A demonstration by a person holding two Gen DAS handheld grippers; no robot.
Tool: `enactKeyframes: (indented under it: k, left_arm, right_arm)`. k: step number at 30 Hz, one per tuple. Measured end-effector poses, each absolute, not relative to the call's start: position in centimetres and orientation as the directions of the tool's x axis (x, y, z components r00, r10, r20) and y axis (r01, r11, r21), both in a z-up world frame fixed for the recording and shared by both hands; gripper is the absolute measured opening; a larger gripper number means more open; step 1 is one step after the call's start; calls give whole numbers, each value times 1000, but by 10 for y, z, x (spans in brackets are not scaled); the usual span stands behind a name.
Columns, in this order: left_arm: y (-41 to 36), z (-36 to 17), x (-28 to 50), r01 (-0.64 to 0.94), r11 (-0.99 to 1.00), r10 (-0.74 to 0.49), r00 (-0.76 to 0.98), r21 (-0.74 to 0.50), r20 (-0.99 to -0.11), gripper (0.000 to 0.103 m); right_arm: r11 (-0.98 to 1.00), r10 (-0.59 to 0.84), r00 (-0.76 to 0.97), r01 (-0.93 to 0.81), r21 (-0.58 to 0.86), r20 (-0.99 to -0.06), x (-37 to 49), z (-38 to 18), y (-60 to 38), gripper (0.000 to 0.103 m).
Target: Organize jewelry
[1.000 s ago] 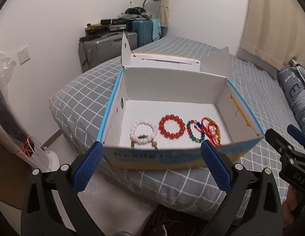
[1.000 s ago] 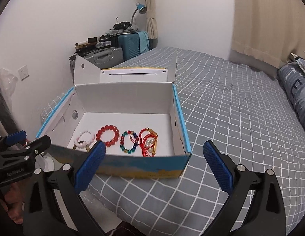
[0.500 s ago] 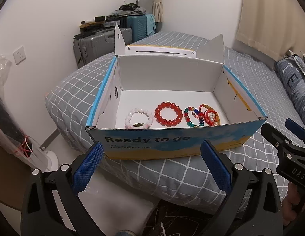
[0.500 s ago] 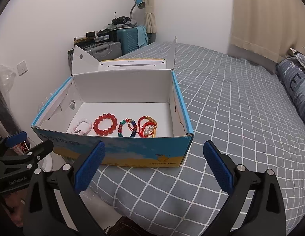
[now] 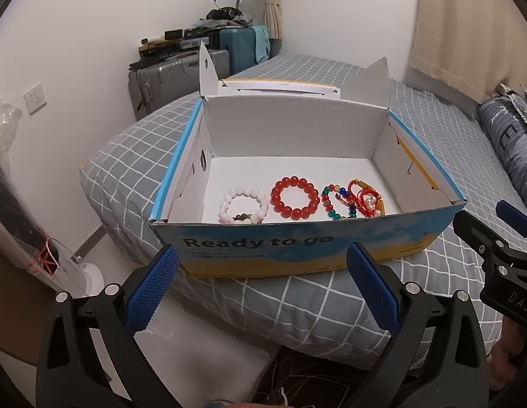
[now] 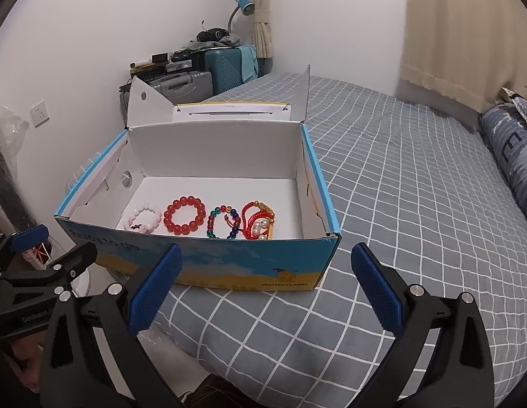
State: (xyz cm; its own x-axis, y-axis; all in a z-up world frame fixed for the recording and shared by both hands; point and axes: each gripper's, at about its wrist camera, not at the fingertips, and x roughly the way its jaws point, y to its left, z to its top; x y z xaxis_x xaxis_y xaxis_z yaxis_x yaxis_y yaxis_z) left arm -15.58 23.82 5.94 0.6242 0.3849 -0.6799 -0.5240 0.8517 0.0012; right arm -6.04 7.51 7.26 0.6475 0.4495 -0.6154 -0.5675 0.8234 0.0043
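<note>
Cardboard box (image 5: 297, 248) on the bed (image 6: 416, 176) holds four bracelets (image 5: 294, 197) in a neat row near its front wall, so the sorting looks nearly done. Left tool (image 5: 263, 285) and right tool (image 6: 266, 285) wait just outside that wall, both spread apart and empty.

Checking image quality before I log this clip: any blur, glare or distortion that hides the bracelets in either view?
Left wrist view: sharp, evenly lit, no glare; fisheye bows the bed and darkens the corners; the box front wall clips the white bracelet. Right wrist view: equally sharp, same curvature; the red bracelet shows whole, the multicoloured one is partly cut by the wall.
</note>
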Motion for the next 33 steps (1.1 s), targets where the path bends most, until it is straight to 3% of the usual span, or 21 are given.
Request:
enactKeyframes:
  k: [33]
  left_arm:
    - [233,62,-155,-523,852,377,628,-10,-680,97]
  right_arm:
    - [821,454,631,-571,20,-629,-55,67,75,95]
